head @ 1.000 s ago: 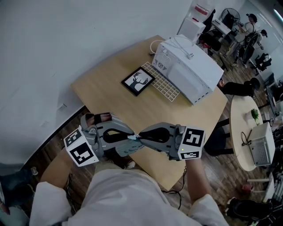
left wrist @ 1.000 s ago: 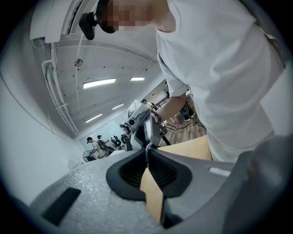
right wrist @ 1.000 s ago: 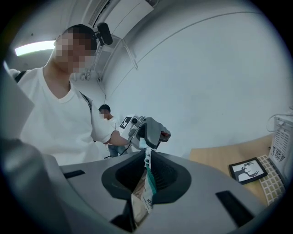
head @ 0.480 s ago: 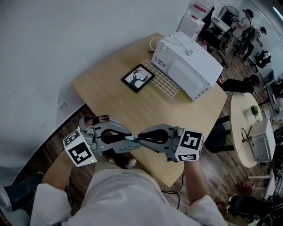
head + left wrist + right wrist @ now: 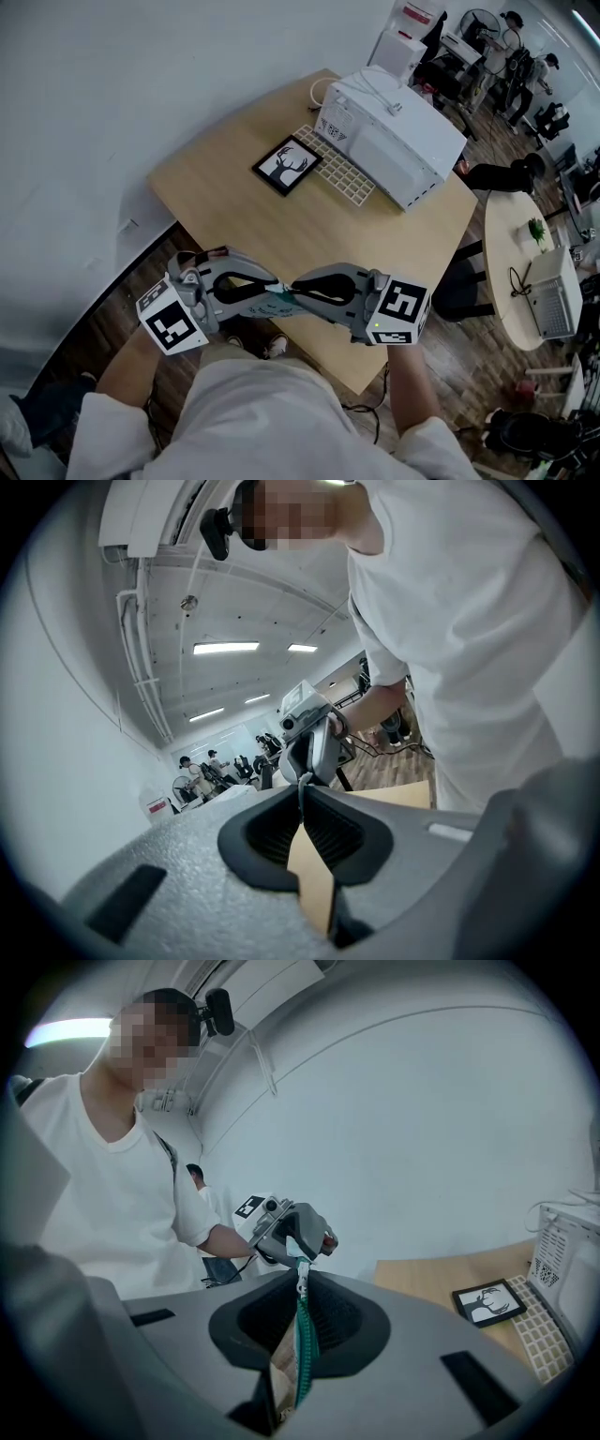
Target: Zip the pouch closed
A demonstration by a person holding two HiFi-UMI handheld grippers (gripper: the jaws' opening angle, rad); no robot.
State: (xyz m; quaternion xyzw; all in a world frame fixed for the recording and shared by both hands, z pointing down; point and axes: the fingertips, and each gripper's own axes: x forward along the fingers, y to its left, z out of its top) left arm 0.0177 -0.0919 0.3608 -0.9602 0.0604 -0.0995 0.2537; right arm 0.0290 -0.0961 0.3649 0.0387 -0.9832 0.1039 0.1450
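Nothing much has shifted: left tool (image 5: 302, 789) and right tool (image 5: 302, 1277) stay clamped on the pouch (image 5: 277, 292), held aloft above the near edge of the tabletop (image 5: 234, 216). It looks light and floppy; gripping beside the teal zipper (image 5: 302, 1344) should keep it taut.

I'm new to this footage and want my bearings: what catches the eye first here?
Low in the head view, the left gripper and right gripper meet tip to tip, the jaws of both shut on a small pouch with a teal zipper. Behind them on the wooden table sit a big white box and a framed deer picture.
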